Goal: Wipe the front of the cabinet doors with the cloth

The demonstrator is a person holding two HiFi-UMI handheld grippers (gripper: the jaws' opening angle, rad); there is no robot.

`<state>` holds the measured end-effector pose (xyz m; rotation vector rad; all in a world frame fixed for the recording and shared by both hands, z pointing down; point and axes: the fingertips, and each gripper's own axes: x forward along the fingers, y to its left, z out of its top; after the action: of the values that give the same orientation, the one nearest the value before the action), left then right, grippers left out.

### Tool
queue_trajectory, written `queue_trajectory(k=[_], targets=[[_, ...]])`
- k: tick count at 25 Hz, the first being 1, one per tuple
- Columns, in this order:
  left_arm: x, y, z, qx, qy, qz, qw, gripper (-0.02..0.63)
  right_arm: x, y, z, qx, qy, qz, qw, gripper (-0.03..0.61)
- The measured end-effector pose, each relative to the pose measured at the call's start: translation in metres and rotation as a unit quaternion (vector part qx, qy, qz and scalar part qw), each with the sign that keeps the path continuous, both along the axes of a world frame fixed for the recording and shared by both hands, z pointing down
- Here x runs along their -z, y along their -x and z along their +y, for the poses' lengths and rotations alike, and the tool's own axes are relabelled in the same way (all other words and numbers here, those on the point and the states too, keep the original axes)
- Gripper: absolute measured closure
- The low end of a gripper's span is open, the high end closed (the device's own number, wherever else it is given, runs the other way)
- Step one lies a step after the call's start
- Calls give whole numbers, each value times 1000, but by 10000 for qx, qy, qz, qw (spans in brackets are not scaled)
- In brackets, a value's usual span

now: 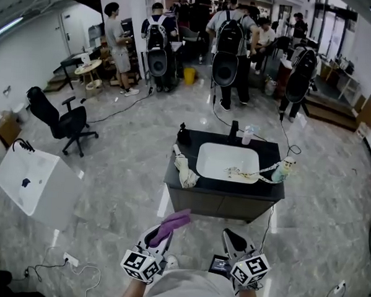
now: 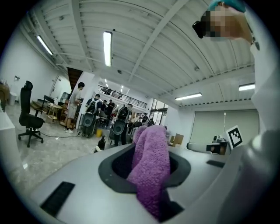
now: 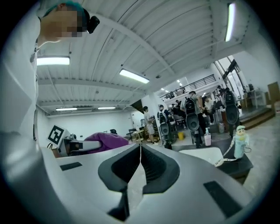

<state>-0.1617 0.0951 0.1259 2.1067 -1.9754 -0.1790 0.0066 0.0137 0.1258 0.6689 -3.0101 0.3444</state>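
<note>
Cloth (image 1: 172,225), purple and fluffy, is clamped between the jaws of the left gripper (image 1: 161,235), with folds hanging out in front. The right gripper (image 1: 233,241) holds nothing, its jaws pressed together. Both hover side by side, apart from the dark cabinet (image 1: 223,206) that carries a white sink (image 1: 228,161).

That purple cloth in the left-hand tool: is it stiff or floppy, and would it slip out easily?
Probably floppy: the purple cloth sags where it hangs from the closed jaws of the left gripper. Its fuzzy pile suggests it is light and grippy rather than slippery, so it should hold when pinched. Pressed on the cabinet doors, it would likely bunch or fold.
</note>
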Motion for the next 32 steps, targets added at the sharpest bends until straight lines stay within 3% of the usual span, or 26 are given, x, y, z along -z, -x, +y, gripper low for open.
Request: queue_trajectory(k=[4,8,12,19,22,27,32], targets=[[-14,-32,10,57,353,11,9994,520,-18,-47,-2,-388,108,-29,9992,551],[-27,-60,1,61,646,-45,9979,520,-47,-69,-6,-328,46,271,9991,551],[-21,-90,-14,-272,471,-276,9981,520,-49,-80,1,-291,169,88,9994,551],[-11,-99,-8,-901,196,-246,9954,520,-25,-79,38,-766,-433,393,9954,552],[-3,-80,16,-1025,-19,-295,9943,520,-22,-66,60,-967,-442,424,9934,552],[-8,1,79,-660,5,-86,9978,520,-15,-14,109,-1230,-165,147,9922,552],[-29,75,133,-542,192,-562,9968,520,-9,41,167,-1247,-214,93,9919,552]])
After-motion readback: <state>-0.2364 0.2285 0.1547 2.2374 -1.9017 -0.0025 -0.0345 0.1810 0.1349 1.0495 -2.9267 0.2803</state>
